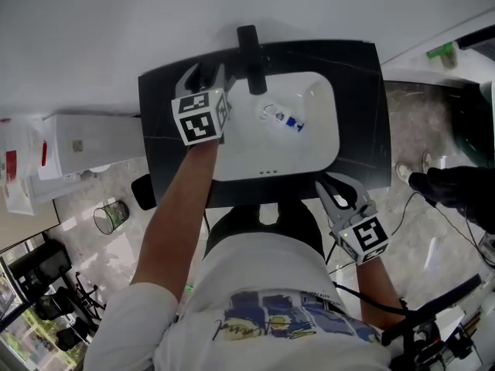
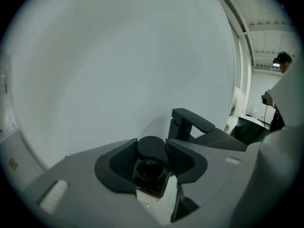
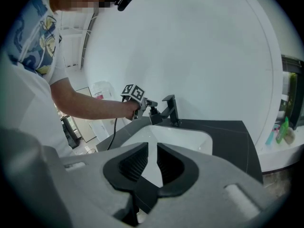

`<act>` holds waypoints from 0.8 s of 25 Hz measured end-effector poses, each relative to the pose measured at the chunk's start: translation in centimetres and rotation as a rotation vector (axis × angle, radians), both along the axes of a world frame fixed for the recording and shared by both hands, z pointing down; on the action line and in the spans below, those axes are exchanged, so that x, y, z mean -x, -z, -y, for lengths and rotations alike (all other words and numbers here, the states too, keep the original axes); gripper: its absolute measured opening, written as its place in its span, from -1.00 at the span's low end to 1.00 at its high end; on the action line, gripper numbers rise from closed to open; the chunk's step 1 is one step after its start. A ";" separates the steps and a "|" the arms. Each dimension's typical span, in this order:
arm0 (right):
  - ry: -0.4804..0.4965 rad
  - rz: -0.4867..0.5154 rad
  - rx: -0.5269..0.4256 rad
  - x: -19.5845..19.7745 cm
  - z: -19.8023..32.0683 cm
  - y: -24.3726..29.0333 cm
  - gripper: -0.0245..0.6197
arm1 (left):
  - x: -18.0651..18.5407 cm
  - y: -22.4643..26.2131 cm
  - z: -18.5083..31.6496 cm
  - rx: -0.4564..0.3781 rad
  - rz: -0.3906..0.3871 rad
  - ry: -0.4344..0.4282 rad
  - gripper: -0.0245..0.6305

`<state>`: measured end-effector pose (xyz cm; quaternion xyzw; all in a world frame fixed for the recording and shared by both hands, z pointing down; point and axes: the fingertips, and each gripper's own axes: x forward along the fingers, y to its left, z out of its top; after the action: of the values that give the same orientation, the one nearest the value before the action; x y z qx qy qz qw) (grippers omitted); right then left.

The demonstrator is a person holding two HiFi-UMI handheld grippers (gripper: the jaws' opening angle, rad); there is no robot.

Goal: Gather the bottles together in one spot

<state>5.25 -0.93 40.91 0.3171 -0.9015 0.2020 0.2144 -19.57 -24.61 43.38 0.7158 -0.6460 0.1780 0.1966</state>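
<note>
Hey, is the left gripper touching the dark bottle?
Touching. The left gripper view shows both jaws of the left gripper pressed against the top of the dark bottle, no gap either side.

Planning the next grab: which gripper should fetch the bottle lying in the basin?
Right. The right gripper is empty, jaws apart, and faces the basin where the clear bottle lies. The left gripper is clamped on a dark bottle.

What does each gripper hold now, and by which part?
The left gripper holds a dark bottle by its top, jaws at the black cap. The right gripper holds nothing; its jaws stand slightly apart.
</note>
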 end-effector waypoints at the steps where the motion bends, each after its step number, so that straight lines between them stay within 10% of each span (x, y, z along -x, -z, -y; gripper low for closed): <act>1: -0.009 0.001 -0.003 -0.4 0.2 -0.1 -0.75 | 0.0 -0.1 0.8 0.000 -0.005 0.015 -0.34; 20: -0.075 -0.023 0.058 -4.4 -0.2 -1.5 -0.75 | 3.4 -2.3 7.0 -0.034 -0.113 0.307 -0.34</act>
<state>9.64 -0.73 42.40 0.3468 -0.8801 0.2323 0.2261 -22.95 -31.57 45.65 0.6207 -0.7386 0.0944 0.2454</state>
